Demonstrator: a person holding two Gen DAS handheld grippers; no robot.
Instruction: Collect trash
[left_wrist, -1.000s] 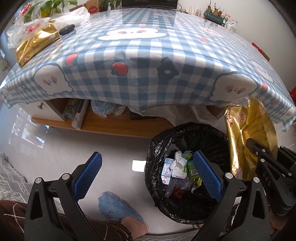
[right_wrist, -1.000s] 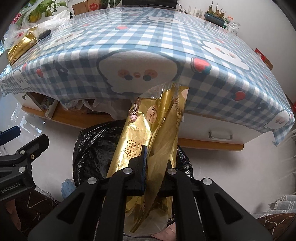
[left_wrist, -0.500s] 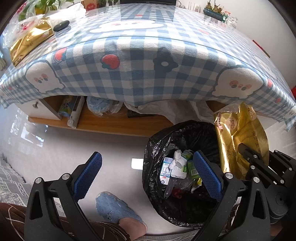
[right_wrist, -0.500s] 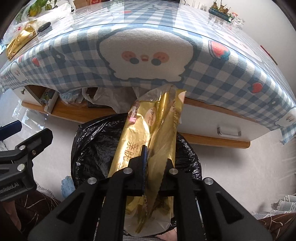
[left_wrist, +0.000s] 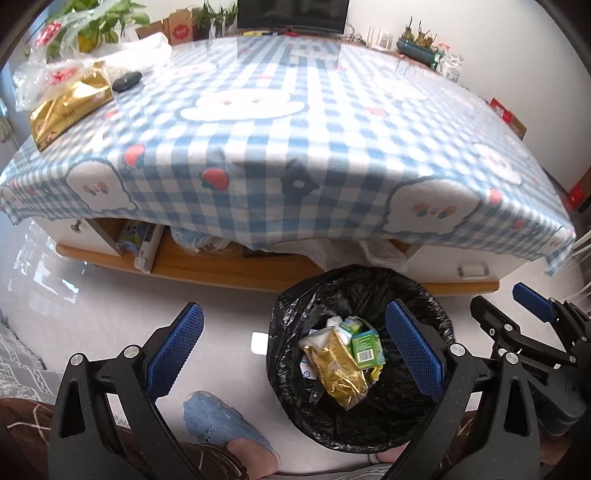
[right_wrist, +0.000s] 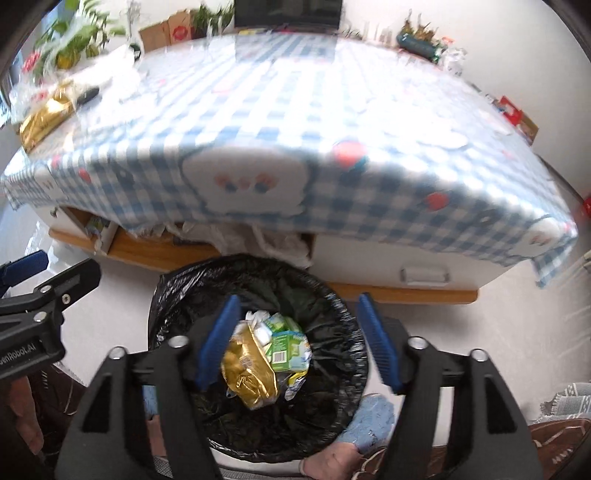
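- The right gripper (right_wrist: 295, 341) hung with its jaws wide apart and empty, directly above the bin (right_wrist: 343, 314), probably so that dropped trash fell inside.
- Below and between those jaws, the gold wrapper (right_wrist: 249, 373) lay on cartons in the bin.
- The left gripper (left_wrist: 293, 350) was wide open too, holding nothing.
- Another gold packet (left_wrist: 68, 107) lay on the table (left_wrist: 295, 147), far ahead and left.
- The wrapper's print was unreadable; the left gripper's body read "GenRobot.AI", partly cut off.

The tablecloth (left_wrist: 258, 122) is blue-and-white check with white ghost faces and red strawberries. The bin liner (left_wrist: 369, 417) is black — in it a gold wrapper (left_wrist: 338, 369) and a green carton (left_wrist: 365, 349). Gripper pads (left_wrist: 175, 349) are blue with a knurled pattern; the slipper (left_wrist: 221, 424) is pale blue.
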